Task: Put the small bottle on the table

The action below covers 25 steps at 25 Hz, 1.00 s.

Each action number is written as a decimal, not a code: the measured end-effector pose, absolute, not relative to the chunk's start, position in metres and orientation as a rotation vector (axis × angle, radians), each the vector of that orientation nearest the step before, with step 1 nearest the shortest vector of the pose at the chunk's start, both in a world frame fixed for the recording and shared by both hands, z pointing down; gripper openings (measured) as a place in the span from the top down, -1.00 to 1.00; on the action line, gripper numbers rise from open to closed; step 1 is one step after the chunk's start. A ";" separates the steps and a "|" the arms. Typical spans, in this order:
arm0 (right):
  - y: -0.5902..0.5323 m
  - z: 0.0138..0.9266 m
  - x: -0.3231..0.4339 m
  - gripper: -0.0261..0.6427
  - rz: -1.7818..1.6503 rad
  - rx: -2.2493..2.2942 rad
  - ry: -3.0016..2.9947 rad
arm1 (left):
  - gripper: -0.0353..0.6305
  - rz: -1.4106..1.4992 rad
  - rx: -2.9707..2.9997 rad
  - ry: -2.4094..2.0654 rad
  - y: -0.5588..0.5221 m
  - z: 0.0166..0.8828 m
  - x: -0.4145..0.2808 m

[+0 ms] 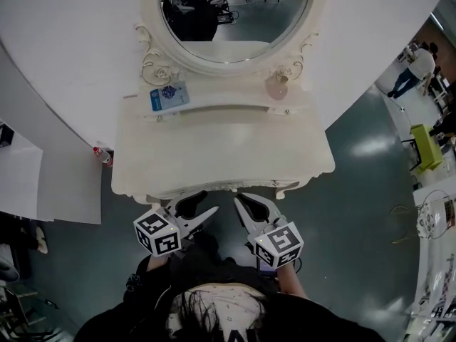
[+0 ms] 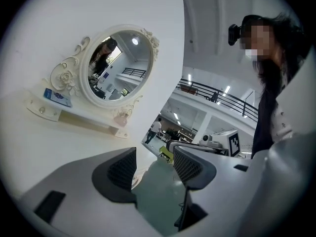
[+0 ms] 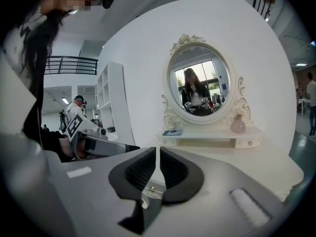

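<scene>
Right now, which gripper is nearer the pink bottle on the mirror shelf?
Right. The right gripper is at the table front, on the side of the pink bottle; the left gripper is beside it, farther away.

A big open hall, not a home: around the mirrored bench (image 1: pixel 221 148) spread glossy green floor (image 1: pixel 356 177), a mezzanine railing (image 2: pixel 217 95) and a passer-by (image 1: pixel 415 70).

The head view's upper edge cuts off the top of the mirror (image 1: pixel 235 16). Left of the mirror, the blue packet (image 1: pixel 169 96) carries print too small for us to read. Right of it, the small bottle (image 1: pixel 278 85) is too small for us to tell its cap.
</scene>
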State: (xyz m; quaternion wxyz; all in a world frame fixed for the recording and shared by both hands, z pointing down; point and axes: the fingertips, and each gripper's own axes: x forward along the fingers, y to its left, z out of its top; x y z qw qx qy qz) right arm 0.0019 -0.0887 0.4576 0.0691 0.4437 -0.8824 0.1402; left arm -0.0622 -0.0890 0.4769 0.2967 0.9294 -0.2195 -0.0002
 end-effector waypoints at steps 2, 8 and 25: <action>-0.069 0.457 0.019 0.85 0.417 1.335 -2.671 | 0.18 0.015 2.477 -0.575 -0.066 0.477 -0.040; -0.004 0.463 0.061 0.86 0.423 1.299 -2.708 | 0.18 0.032 2.463 -0.595 0.008 0.484 0.014; 0.092 0.455 0.076 0.86 0.473 1.243 -2.836 | 0.45 0.017 2.465 -0.754 0.103 0.464 0.027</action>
